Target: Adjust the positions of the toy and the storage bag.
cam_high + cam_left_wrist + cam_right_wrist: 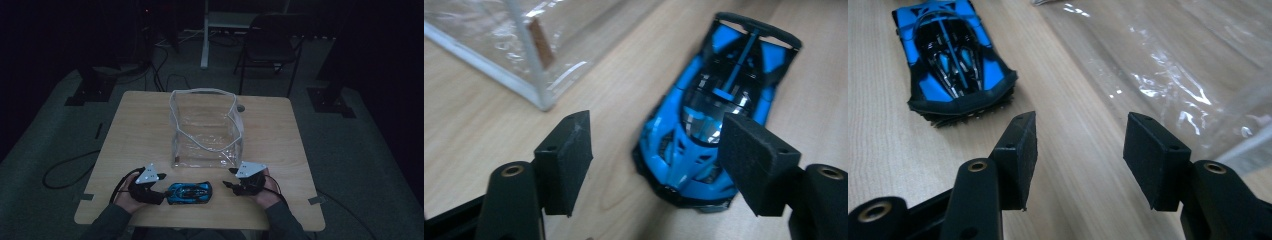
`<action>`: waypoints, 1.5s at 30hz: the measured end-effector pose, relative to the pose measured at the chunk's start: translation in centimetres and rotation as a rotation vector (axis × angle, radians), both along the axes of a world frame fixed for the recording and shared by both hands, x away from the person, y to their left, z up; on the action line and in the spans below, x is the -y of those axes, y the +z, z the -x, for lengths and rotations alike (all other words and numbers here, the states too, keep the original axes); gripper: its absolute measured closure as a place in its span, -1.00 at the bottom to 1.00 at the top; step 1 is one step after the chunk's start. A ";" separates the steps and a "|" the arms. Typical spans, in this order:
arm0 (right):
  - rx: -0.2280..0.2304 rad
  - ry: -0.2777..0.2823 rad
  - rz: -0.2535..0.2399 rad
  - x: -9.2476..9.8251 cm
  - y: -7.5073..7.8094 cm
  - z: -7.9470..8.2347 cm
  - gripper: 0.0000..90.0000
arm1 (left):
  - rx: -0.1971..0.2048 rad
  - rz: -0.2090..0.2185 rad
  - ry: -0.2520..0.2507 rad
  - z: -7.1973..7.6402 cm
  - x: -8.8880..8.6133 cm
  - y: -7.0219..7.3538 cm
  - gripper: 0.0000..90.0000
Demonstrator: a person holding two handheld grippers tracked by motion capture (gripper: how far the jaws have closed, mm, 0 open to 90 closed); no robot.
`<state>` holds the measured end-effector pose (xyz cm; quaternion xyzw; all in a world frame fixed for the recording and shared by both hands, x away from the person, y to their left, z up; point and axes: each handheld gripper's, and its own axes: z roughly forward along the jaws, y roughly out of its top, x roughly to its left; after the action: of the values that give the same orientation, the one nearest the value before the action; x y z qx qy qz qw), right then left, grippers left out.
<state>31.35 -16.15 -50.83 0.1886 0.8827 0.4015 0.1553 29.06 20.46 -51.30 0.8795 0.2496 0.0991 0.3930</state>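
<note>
A blue and black toy sports car (189, 192) lies on the wooden table (135, 130) near its front edge, between my two grippers. My left gripper (162, 192) is open just left of the car. In the left gripper view its jaws (656, 145) stand wide with the car's nose (684, 170) in the gap, nearer the right pad (754, 165), and no pad presses on it. My right gripper (227, 185) is open to the car's right with nothing between its jaws (1083, 135). The car's rear (950, 60) lies ahead and to its left.
A clear plastic bag (205, 130) with a white rim stands open in the middle of the table, close behind the car and both grippers (499, 40) (1168, 55). A folding chair (270, 45) and a white post (205, 35) stand beyond the table. Cables (65, 170) lie on the floor.
</note>
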 end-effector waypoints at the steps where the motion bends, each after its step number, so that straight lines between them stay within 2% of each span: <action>1: -0.003 0.006 0.001 -0.2 -0.1 0.0 0.05 | -0.003 -0.005 -0.006 0.0 0.1 -0.2 -0.35; 4: -0.007 0.021 0.007 -0.6 -0.3 0.1 0.05 | -0.015 -0.027 -0.022 0.3 0.6 -0.7 -0.37; 6: -0.010 0.029 0.008 -0.8 -0.4 0.1 0.05 | -0.031 -0.003 -0.034 0.4 0.6 -0.9 -0.38; 13: -0.023 0.045 0.019 -1.4 -0.8 0.2 0.07 | -0.042 0.003 -0.053 1.0 0.4 -1.1 -0.42; 23: -0.050 0.104 0.040 -3.1 -1.8 0.5 0.09 | -0.066 -0.084 -0.061 1.0 1.1 -2.3 -0.45; 26: -0.061 0.107 0.026 -3.2 -1.9 0.5 0.10 | -0.077 -0.079 -0.050 0.8 1.0 -2.3 -0.44; 29: -0.065 0.091 0.052 -3.1 -2.1 0.3 0.10 | -0.074 -0.083 -0.051 0.9 1.1 -2.3 -0.44; 33: -0.085 0.102 0.070 -3.5 -2.7 0.3 0.09 | -0.074 -0.083 -0.051 0.9 1.1 -2.3 -0.44; 39: -0.078 0.089 0.066 -3.7 -2.7 0.2 0.11 | -0.055 -0.099 -0.057 0.8 1.6 -2.4 -0.45; 43: -0.081 0.076 0.064 -3.5 -2.8 0.1 0.12 | -0.031 -0.119 -0.045 1.0 2.3 -2.5 -0.47; 45: -0.081 0.066 0.058 -3.3 -2.7 0.0 0.14 | -0.026 -0.116 -0.037 1.0 2.6 -2.5 -0.48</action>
<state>31.31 -12.88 -53.57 0.1707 0.9052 0.3728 0.1117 28.11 17.84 -53.83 0.9064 0.2321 0.0946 0.3400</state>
